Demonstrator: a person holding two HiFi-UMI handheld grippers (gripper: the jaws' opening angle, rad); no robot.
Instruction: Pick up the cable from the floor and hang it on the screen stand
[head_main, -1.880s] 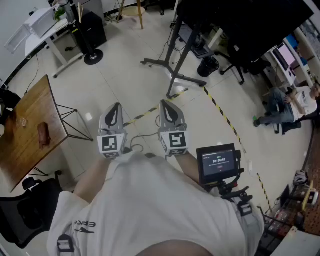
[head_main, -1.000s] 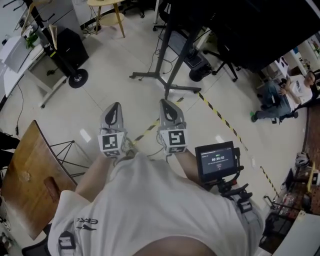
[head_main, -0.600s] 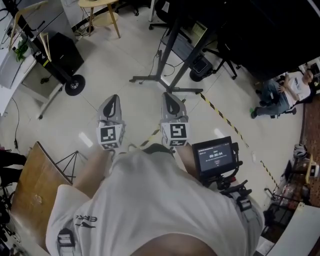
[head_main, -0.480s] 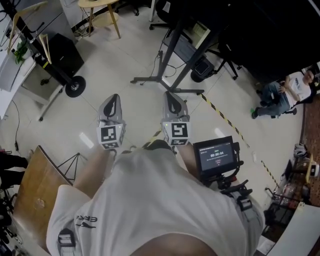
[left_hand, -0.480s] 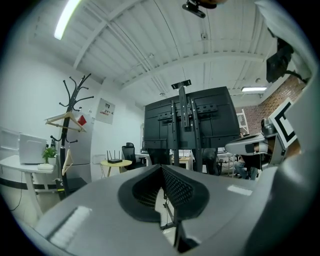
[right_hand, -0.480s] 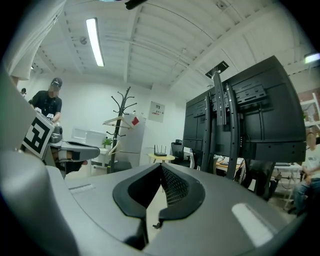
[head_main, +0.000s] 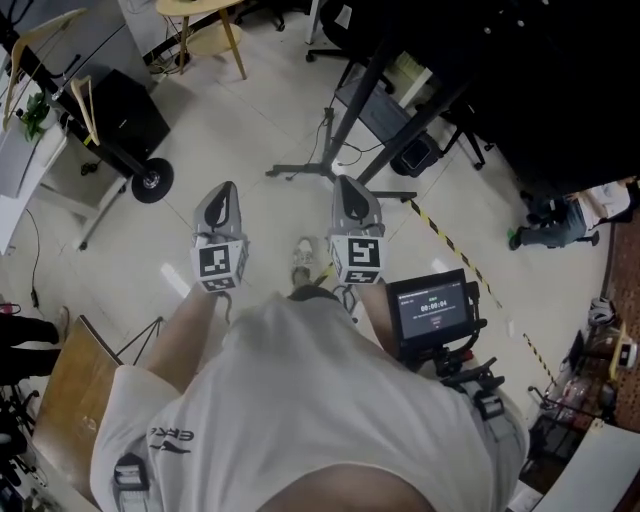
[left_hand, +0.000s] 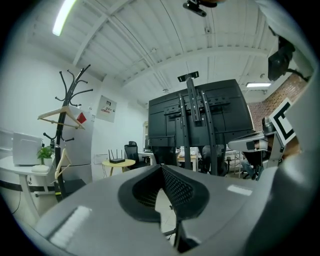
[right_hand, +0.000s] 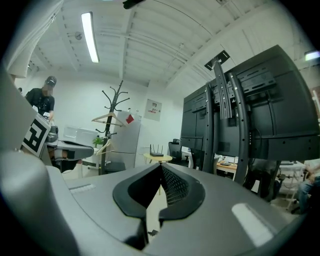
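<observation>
My left gripper (head_main: 222, 190) and right gripper (head_main: 345, 182) are held side by side and level in front of the person's chest, both pointing at the screen stand (head_main: 340, 170). Its black base legs lie just ahead of the tips, and the big black screen (head_main: 540, 80) looms at the upper right. In the left gripper view the jaws (left_hand: 161, 166) meet at the tip with nothing between them; the stand (left_hand: 195, 125) rises ahead. The right gripper (right_hand: 160, 166) looks the same, with the stand (right_hand: 225, 110) to its right. A thin pale cable (head_main: 342, 296) shows under the right gripper; its ends are hidden.
A coat rack with hangers (head_main: 100, 110) stands at the left on a round base (head_main: 150, 180). A small round table (head_main: 205, 12) is behind it, a wooden table (head_main: 70, 400) at the lower left. Yellow-black floor tape (head_main: 450, 245) runs right. A person sits at the far right (head_main: 560, 215).
Both grippers have been carried forward toward the screen stand, still side by side and shut. The stand's base is now closer to their tips, and the wooden table has slid back to the lower left.
</observation>
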